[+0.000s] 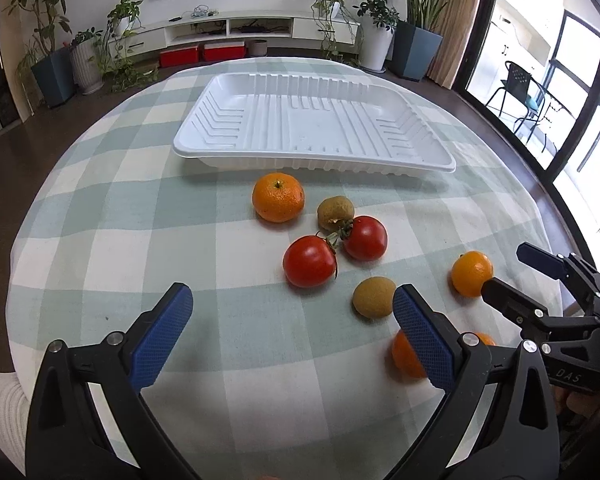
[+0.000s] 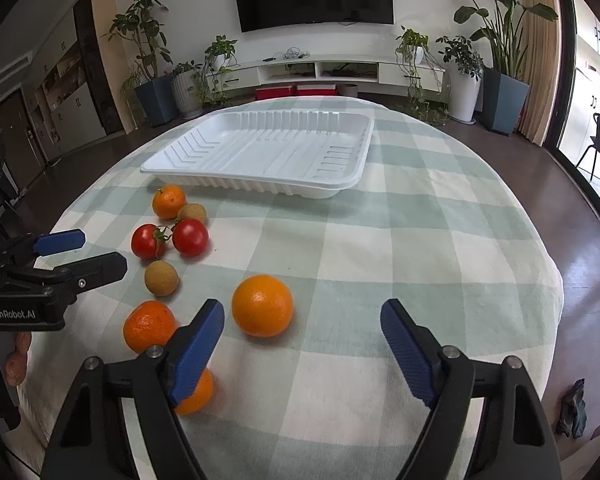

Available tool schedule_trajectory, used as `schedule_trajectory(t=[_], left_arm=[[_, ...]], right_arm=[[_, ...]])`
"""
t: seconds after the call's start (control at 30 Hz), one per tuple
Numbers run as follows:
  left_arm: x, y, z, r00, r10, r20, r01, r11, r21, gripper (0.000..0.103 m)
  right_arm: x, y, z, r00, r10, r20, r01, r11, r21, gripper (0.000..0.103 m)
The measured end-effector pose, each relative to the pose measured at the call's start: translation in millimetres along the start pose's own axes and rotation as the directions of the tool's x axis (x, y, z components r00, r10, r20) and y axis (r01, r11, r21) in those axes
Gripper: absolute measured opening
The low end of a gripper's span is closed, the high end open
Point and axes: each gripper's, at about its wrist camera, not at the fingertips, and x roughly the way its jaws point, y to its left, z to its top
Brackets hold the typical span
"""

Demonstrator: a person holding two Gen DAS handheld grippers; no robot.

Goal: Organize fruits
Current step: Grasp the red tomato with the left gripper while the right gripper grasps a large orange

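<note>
A white ribbed tray point(image 1: 312, 160) point(image 2: 260, 184) lies empty at the far side of the table. In front of it lie loose fruits: an orange point(image 1: 278, 197) point(image 2: 169, 201), two red tomatoes point(image 1: 310, 261) point(image 1: 365, 238) point(image 2: 190, 237), two brownish kiwis point(image 1: 335, 211) point(image 1: 374, 297) point(image 2: 161, 277), and more oranges point(image 1: 472, 273) point(image 2: 262, 305) point(image 2: 149, 326) point(image 2: 196, 394). My left gripper point(image 1: 292, 304) point(image 2: 96, 254) is open and empty, just before the tomatoes. My right gripper point(image 2: 302, 318) point(image 1: 512, 270) is open and empty, with the big orange just left of its middle.
The round table wears a green and white checked cloth point(image 2: 400, 260). Beyond it are potted plants point(image 2: 500, 92), a TV console point(image 2: 324, 70) and red boxes point(image 1: 202, 53). A glass door and a chair point(image 1: 528, 96) are at the right.
</note>
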Motion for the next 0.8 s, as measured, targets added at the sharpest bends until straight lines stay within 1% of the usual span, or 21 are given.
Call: schedule_trajectory(t=[0.03, 0.1, 0.13, 0.2, 0.23, 0.27, 0.3, 0.37, 0.43, 0.5, 0.57, 0.67, 0.73, 0.8], left_arm=[[2.1, 0.6, 1.7, 1.0, 0.001, 0.0, -0.001, 1.0, -0.002, 0.098], [7.9, 3.1, 5.3, 1.0, -0.003, -0.007, 0.003, 1.0, -0.006, 0.09], [11.1, 4.4, 6.7, 1.0, -0.009, -0.015, 0.009, 1.0, -0.011, 0.089], [17.4, 6.9, 8.9, 0.999, -0.026, -0.035, 0.026, 0.999, -0.023, 0.079], [20.6, 7.8, 9.4, 0.998, -0.033, -0.044, 0.032, 0.999, -0.028, 0.076], [23.9, 9.2, 10.1, 0.998, -0.041, -0.052, 0.039, 0.999, -0.034, 0.071], [27.3, 11.0, 11.2, 0.997, -0.047, -0.06, 0.045, 0.998, -0.039, 0.069], [31.7, 13.5, 11.7, 0.996, -0.053, -0.067, 0.05, 0.998, -0.05, 0.069], [35.1, 14.6, 12.3, 0.996, -0.052, -0.066, 0.049, 0.998, -0.048, 0.066], [37.8, 14.6, 13.0, 0.995, -0.064, -0.072, 0.061, 0.997, -0.043, 0.053], [41.3, 16.6, 13.5, 0.994, -0.078, -0.082, 0.073, 0.996, -0.053, 0.051], [42.5, 16.0, 14.6, 0.994, -0.077, -0.079, 0.073, 0.996, -0.046, 0.051], [43.3, 15.6, 15.0, 0.994, -0.08, -0.078, 0.077, 0.996, -0.044, 0.049], [44.1, 14.9, 15.1, 0.994, -0.08, -0.079, 0.077, 0.996, -0.041, 0.045]], right_arm=[[0.8, 0.1, 0.2, 1.0, 0.001, -0.003, -0.001, 1.0, -0.001, 0.084], [2.3, 0.5, 0.5, 1.0, 0.004, -0.007, -0.004, 1.0, -0.004, 0.083], [3.5, 0.5, 0.8, 1.0, 0.004, -0.01, -0.004, 1.0, -0.003, 0.083], [5.8, 0.5, 1.1, 1.0, 0.005, -0.018, -0.005, 1.0, -0.002, 0.083], [7.6, 0.3, 1.7, 1.0, 0.006, -0.023, -0.006, 1.0, -0.001, 0.082], [9.0, 0.3, 1.7, 1.0, 0.006, -0.027, -0.007, 1.0, -0.001, 0.082], [9.6, 0.5, 1.6, 1.0, 0.006, -0.03, -0.006, 1.0, -0.001, 0.082], [11.5, 1.1, 1.3, 0.999, 0.002, -0.038, -0.002, 1.0, -0.001, 0.082], [13.7, 1.3, 0.8, 0.999, 0.003, -0.046, -0.003, 1.0, 0.001, 0.081], [15.6, 1.7, 0.8, 0.999, 0.004, -0.053, -0.004, 1.0, 0.001, 0.079], [17.3, 2.0, 0.5, 0.998, 0.004, -0.058, -0.004, 1.0, 0.0, 0.076], [19.9, 1.7, 1.3, 0.998, 0.004, -0.066, -0.004, 1.0, 0.002, 0.072], [20.8, 1.4, 1.3, 0.998, 0.006, -0.068, -0.006, 1.0, 0.004, 0.069], [20.9, 1.6, 1.0, 0.998, 0.007, -0.069, -0.007, 1.0, 0.002, 0.063]])
